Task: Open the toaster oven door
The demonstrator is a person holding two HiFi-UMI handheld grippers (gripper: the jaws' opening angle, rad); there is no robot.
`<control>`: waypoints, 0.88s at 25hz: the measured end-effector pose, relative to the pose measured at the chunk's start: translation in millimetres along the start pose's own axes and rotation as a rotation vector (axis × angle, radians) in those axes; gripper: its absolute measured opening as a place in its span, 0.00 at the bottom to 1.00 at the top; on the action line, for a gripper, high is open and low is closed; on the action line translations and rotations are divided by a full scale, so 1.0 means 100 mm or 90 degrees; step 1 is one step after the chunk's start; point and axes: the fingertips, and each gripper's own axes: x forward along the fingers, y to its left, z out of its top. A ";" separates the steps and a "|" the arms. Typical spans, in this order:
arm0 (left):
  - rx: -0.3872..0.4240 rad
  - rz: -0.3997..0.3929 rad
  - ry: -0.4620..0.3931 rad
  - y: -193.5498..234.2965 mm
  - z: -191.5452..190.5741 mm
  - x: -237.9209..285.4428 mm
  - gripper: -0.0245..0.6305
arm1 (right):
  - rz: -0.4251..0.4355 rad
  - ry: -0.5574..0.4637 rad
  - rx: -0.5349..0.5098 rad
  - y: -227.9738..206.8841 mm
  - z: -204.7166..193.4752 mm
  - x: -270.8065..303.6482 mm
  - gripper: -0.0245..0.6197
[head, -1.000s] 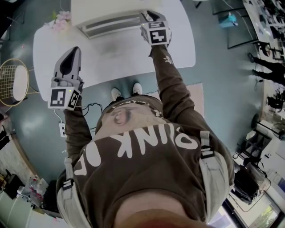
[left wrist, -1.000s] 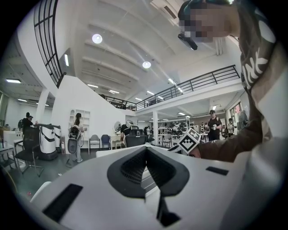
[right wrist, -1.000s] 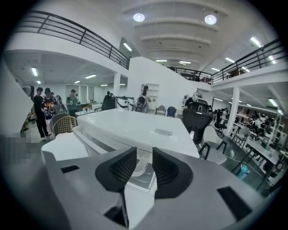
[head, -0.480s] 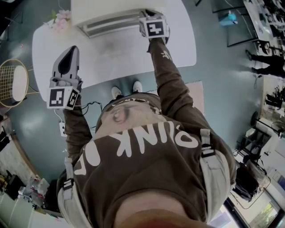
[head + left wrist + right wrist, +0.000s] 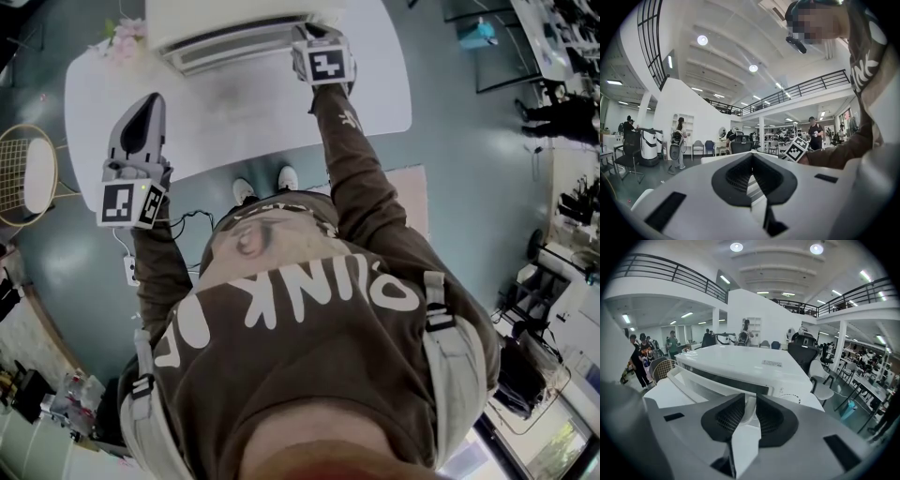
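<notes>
A white toaster oven (image 5: 225, 19) stands at the far side of the white table (image 5: 244, 117), its door closed. The long white door handle (image 5: 234, 45) runs along its front. My right gripper (image 5: 311, 34) is at the handle's right end. In the right gripper view the handle (image 5: 689, 379) passes between the dark pads (image 5: 729, 416), and my right gripper (image 5: 750, 401) is shut on it. My left gripper (image 5: 148, 103) hangs over the table's left front edge, away from the oven. It (image 5: 752, 160) is shut with nothing in it.
Pink flowers (image 5: 127, 37) lie at the table's far left corner. A racket (image 5: 28, 173) and a power strip (image 5: 131, 272) are on the floor to the left. An office chair (image 5: 820, 380) stands to the right of the oven. People stand in the background.
My right gripper has moved a little forward onto the right end of the door handle. The left gripper has barely moved.
</notes>
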 end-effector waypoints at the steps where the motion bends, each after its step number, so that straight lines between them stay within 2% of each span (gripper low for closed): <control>1: 0.001 -0.001 0.000 -0.02 0.01 -0.01 0.04 | -0.001 -0.001 0.003 0.01 -0.03 -0.03 0.17; 10: -0.001 -0.016 0.004 -0.19 0.02 -0.05 0.04 | -0.012 -0.001 0.008 0.10 -0.49 -0.24 0.18; 22: 0.004 -0.022 0.008 -0.36 0.04 -0.14 0.04 | -0.029 -0.034 -0.017 0.20 -0.82 -0.47 0.18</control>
